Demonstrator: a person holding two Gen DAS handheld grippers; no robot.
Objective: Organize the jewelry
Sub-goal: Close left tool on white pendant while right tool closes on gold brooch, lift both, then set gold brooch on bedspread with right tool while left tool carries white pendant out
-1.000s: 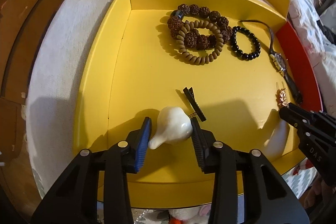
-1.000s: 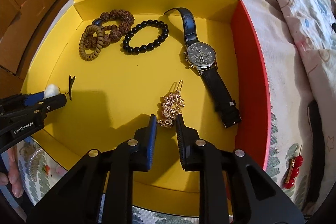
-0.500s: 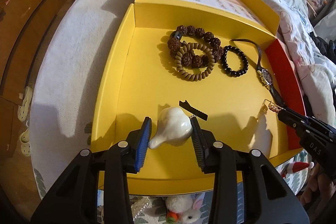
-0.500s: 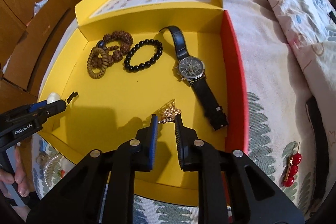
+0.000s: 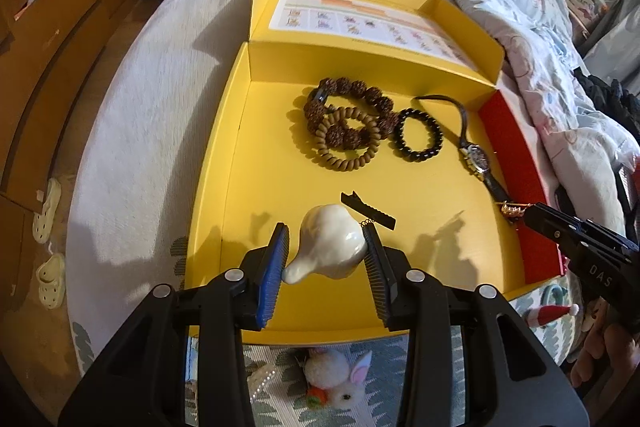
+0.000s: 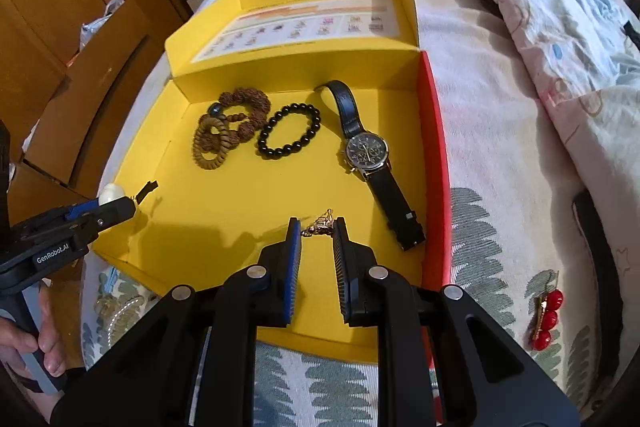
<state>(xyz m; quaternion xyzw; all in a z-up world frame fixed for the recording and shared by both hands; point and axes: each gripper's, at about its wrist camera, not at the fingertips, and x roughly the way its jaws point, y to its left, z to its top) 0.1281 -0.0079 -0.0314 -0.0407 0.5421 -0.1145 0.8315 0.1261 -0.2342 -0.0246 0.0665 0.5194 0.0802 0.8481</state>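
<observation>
Jewelry above the yellow box (image 5: 224,163): your left gripper (image 5: 325,251) clamps a white hair clip (image 5: 330,247) (black toothed clip trailing), your right gripper (image 6: 317,231) pinches a gold hair clip (image 6: 320,225). Inside the box lie the brown bead bracelets (image 5: 348,131), black bead bracelet (image 6: 290,135) and wristwatch (image 6: 366,153).

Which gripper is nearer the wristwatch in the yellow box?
Right. The right gripper, shut on a gold hair clip, is just beside the wristwatch strap end; the left gripper, holding a white clip, is across the box.
</observation>
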